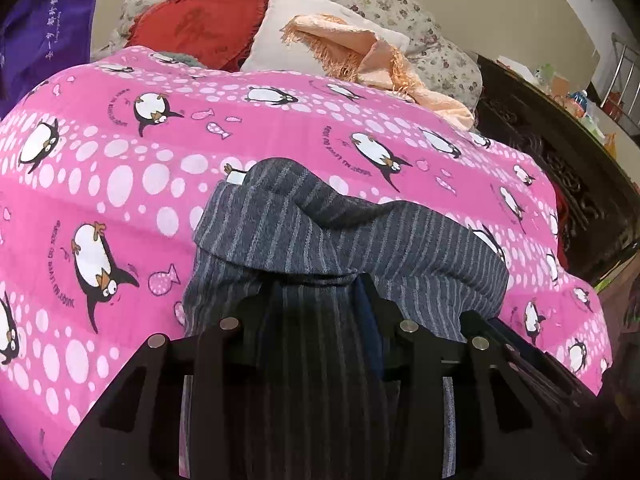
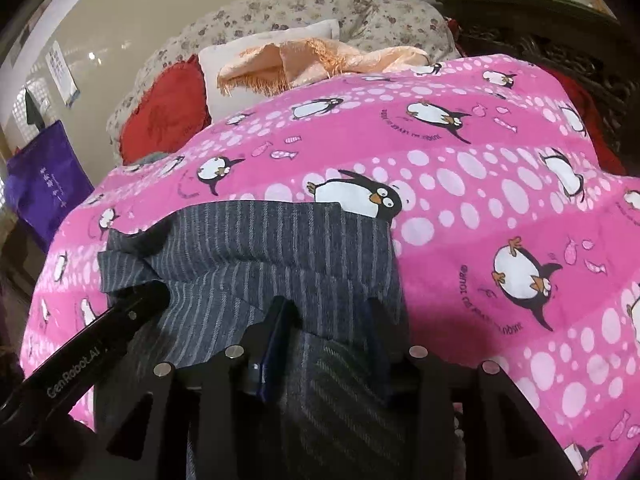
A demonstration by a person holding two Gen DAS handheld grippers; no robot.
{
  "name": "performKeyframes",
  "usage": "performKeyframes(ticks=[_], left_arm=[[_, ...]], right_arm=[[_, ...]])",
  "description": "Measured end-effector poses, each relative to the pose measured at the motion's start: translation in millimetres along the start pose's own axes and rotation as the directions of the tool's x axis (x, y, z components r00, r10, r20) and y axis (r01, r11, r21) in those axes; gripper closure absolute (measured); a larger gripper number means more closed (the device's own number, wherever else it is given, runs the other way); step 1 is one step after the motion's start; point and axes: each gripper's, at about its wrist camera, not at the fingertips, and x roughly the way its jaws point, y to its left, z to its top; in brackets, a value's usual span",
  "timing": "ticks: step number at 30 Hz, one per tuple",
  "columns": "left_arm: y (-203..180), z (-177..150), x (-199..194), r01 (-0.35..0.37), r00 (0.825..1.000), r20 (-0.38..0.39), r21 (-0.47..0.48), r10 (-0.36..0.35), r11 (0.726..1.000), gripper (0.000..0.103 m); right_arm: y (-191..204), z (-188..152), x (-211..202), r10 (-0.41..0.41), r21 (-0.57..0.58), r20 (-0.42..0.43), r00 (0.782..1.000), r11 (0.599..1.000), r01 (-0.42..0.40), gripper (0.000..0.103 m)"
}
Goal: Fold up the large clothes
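Note:
A grey pinstriped garment [image 1: 340, 236] lies bunched on a pink penguin-print blanket [image 1: 120, 168]. My left gripper [image 1: 320, 300] is shut on a fold of this garment, which drapes over and between its fingers. In the right wrist view the same garment [image 2: 256, 256] lies folded over itself on the blanket [image 2: 480, 200]. My right gripper [image 2: 328, 320] is shut on the garment's near edge. The left gripper's black body [image 2: 80, 368] shows at the lower left of that view, close beside the right one. Both sets of fingertips are partly hidden by cloth.
At the head of the bed lie a red heart cushion [image 1: 200, 24], a white pillow [image 1: 280, 32], a peach fringed cloth [image 1: 360, 52] and a floral quilt [image 1: 400, 12]. A purple bag [image 2: 44, 184] hangs at the left. A dark carved wooden cabinet [image 1: 560, 168] stands at the right.

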Motion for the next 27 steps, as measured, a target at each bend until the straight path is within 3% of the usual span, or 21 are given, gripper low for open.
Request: performKeyframes(ticks=[4,5,8,10,11,12,13,16,20,23,25,27], left_arm=[[-7.8,7.9,0.2,-0.018,0.999,-0.031,0.026,0.019,1.0,0.059],[-11.0,15.7,-4.2,0.009,0.997,-0.073,0.033,-0.006,0.999,0.052],[-7.6,34.2,-43.2,0.113,0.987,-0.121,0.036,-0.108,0.993,0.052],[2.7,37.2,-75.9,0.155,0.986,-0.072,0.063,-0.151,0.986,0.033],[12.0,32.8,-94.8,0.147,0.989,-0.035,0.093,-0.145,0.985,0.013],[19.1,25.7,-105.4,0.138,0.99,-0.008,0.117,-0.138,0.984,0.009],[26.8,15.6,-112.4,0.138,0.99,0.008,0.137,-0.141,0.981,0.009],[48.9,-25.6,-110.9,0.17,0.984,-0.072,0.123,-0.163,0.978,0.009],[50.7,-80.8,-100.8,0.278,0.951,-0.171,0.105,-0.258,0.955,0.009],[44.1,-104.4,-96.2,0.274,0.954,-0.171,0.161,-0.247,0.948,0.009],[48.8,-108.6,-94.8,0.29,0.951,-0.149,0.135,-0.27,0.947,0.007],[50.6,-109.6,-93.6,0.305,0.946,-0.149,0.118,-0.287,0.945,0.007]], right_arm=[[-0.8,1.0,-2.0,0.016,0.011,0.003,1.0,1.0,-0.016,0.065],[-2.6,1.7,-3.5,0.032,0.026,0.0,0.999,0.999,-0.032,0.064],[-21.8,14.3,-29.7,0.15,0.151,0.002,0.989,0.977,-0.149,0.064],[-39.8,27.2,-67.8,0.206,0.195,0.064,0.976,0.957,-0.215,0.059],[-45.9,30.7,-84.5,0.2,0.174,0.09,0.976,0.961,-0.214,0.048],[-54.3,31.6,-104.9,0.181,0.137,0.112,0.977,0.971,-0.195,0.029],[-59.9,30.1,-115.1,0.172,0.118,0.117,0.978,0.976,-0.185,0.024],[-78.1,11.4,-133.7,0.206,0.066,0.089,0.975,0.975,-0.212,0.023],[-95.4,-32.0,-123.5,0.288,0.073,-0.006,0.958,0.955,-0.287,0.023],[-103.8,-61.5,-100.5,0.409,0.14,-0.064,0.91,0.907,-0.398,0.023],[-102.2,-73.7,-85.0,0.498,0.172,-0.079,0.864,0.86,-0.48,0.022],[-96.4,-81.6,-61.6,0.582,0.205,-0.14,0.801,0.809,-0.551,0.022]])
